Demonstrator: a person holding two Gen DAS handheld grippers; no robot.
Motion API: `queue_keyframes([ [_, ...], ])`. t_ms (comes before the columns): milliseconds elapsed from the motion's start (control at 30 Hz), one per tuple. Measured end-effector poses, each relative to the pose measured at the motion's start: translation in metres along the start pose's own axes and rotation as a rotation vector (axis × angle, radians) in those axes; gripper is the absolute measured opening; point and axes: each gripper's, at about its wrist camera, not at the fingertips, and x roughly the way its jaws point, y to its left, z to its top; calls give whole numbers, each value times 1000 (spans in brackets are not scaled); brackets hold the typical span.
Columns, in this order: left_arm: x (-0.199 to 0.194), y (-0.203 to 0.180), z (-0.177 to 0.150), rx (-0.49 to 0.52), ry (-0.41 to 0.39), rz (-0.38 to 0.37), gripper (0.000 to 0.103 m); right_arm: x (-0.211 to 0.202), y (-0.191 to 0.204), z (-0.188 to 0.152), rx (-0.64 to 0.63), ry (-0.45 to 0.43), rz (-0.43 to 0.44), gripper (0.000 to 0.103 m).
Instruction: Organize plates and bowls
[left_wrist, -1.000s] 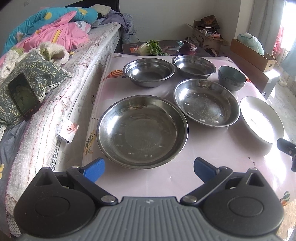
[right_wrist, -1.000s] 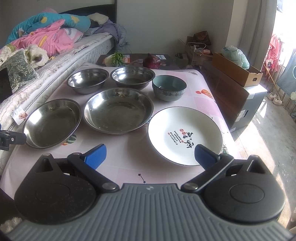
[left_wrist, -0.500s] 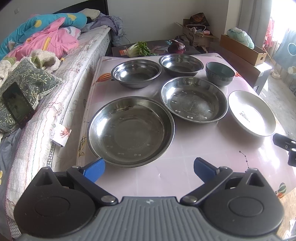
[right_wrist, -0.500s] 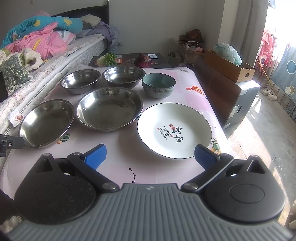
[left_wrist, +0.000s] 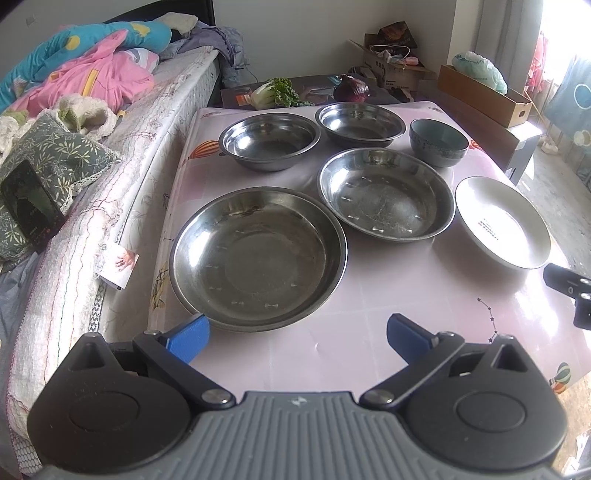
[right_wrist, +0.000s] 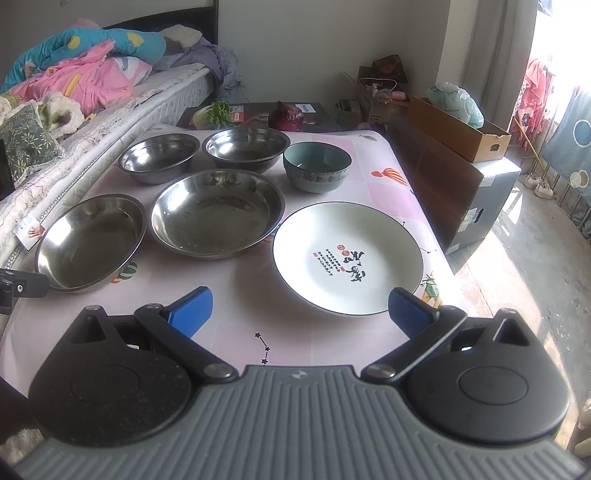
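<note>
Steel plate (left_wrist: 258, 254) — before left gripper (left_wrist: 297, 338)

The right claw (right_wrist: 300, 312), its blue-padded jaws spread wide and empty, hangs over the near edge of a pink-clothed counter (right_wrist: 369, 181). Just ahead lies a white plate (right_wrist: 369, 236) with printed characters. To its left sit two wide steel plates (right_wrist: 218, 212) (right_wrist: 90, 243), side by side. Behind them stand two steel bowls (right_wrist: 159, 157) (right_wrist: 245, 147) and a teal ceramic bowl (right_wrist: 317, 166). A bed (right_wrist: 110, 107) piled with bedding flanks the counter's left side.
</note>
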Motion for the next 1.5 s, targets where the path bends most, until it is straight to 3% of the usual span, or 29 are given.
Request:
queue_keyframes([
  [1500,3,12,-2,-19,9,5,103,7,7,3,-17,18,17,102],
])
